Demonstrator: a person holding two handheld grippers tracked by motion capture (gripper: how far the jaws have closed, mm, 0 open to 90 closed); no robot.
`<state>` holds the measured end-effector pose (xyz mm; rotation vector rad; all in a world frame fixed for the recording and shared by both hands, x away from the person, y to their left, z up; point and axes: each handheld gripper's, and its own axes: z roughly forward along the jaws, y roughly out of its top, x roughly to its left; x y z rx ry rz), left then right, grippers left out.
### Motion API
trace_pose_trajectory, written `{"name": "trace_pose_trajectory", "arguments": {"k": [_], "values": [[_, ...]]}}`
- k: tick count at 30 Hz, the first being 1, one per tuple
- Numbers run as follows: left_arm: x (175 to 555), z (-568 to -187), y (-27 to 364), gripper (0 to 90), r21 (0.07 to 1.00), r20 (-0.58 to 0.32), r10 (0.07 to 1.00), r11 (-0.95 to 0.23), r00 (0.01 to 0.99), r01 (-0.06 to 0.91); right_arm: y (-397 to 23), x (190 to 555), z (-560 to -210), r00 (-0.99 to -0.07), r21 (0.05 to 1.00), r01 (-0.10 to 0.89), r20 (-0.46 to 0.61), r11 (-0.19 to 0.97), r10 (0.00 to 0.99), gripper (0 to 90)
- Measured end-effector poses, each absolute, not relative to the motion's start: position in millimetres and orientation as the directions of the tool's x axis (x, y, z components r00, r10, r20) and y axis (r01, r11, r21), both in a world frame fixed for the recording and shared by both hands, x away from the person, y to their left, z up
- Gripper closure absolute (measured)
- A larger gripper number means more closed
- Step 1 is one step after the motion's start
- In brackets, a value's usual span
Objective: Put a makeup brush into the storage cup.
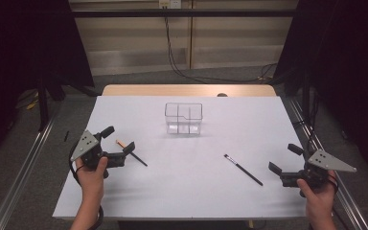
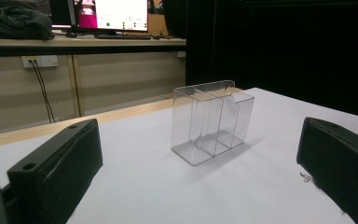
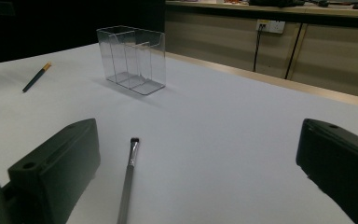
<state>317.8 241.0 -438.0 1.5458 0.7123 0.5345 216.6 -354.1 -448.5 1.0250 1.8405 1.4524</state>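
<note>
starting out: both fingers wide, holding nothing; pencil (image 1: 132, 153) & brush (image 1: 243, 169) lie on worktop (image 1: 196, 191), clear organizer (image 1: 183, 118) empty. nothing stowed yet.

A monitor (image 2: 112, 14) sits on the desk (image 2: 74, 43) beside bundled dark cloth (image 2: 18, 22).

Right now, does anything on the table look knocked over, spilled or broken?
Nothing stands out. The clear organizer stands upright with nothing in it. The pencil and the brush lie flat on the white table, apart from it. Both grippers are open.
</note>
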Motion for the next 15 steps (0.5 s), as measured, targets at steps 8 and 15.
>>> {"name": "trace_pose_trajectory", "arguments": {"k": [8,15], "values": [[329,-442,236,0.0,0.988,-0.075,0.711,-0.042,0.700,0.148,-350,220,-447,-0.552,0.969,0.213,0.014,0.125,0.833,0.0],[334,-442,234,0.0,0.978,-0.097,0.722,-0.059,0.685,0.201,-347,222,-447,-0.561,0.968,0.210,0.006,0.136,0.828,0.0]]}}
